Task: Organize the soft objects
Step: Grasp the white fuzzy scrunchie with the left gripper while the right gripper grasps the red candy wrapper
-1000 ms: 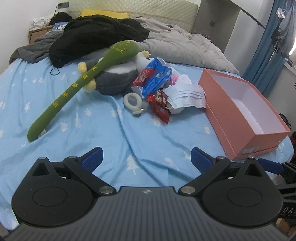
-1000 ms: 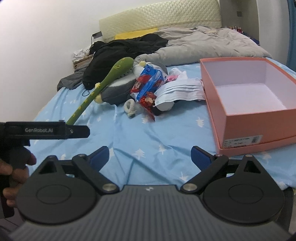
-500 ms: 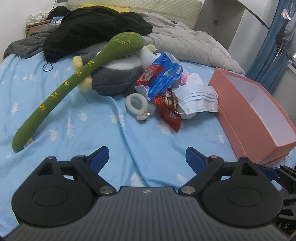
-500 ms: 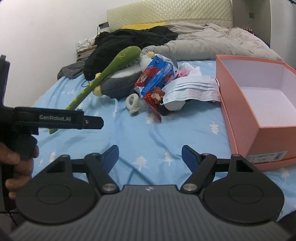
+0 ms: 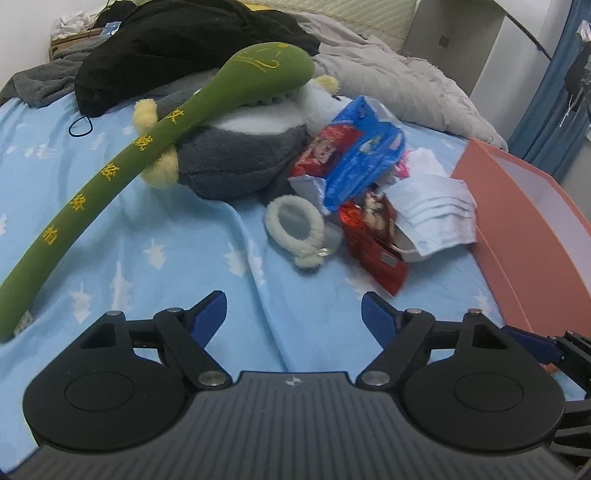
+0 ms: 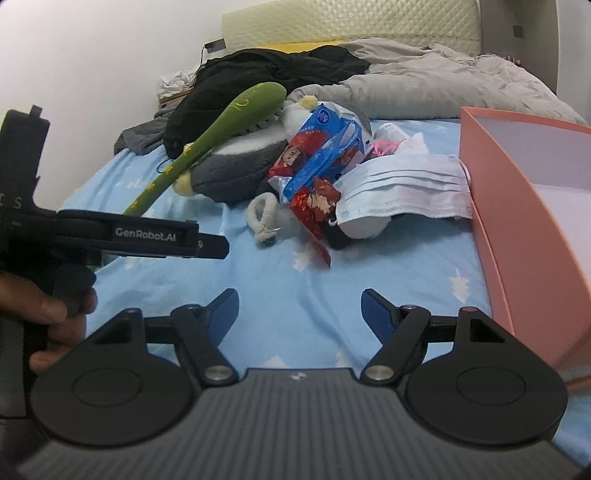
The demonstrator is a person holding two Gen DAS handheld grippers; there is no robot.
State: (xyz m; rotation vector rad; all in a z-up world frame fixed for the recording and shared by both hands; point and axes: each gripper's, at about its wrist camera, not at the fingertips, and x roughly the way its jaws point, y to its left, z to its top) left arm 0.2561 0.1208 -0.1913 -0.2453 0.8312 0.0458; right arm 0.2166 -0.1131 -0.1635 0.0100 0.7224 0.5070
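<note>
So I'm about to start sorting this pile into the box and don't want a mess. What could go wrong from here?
The green plush stick lies across the grey plush toy; lifting the toy first would likely roll it off. Face masks and snack packets overlap, so the open jaws could drag extras. The pink box sits near the bed edge; a nudge may tip it.

White wall, quilted headboard (pale green), blue curtain
</note>
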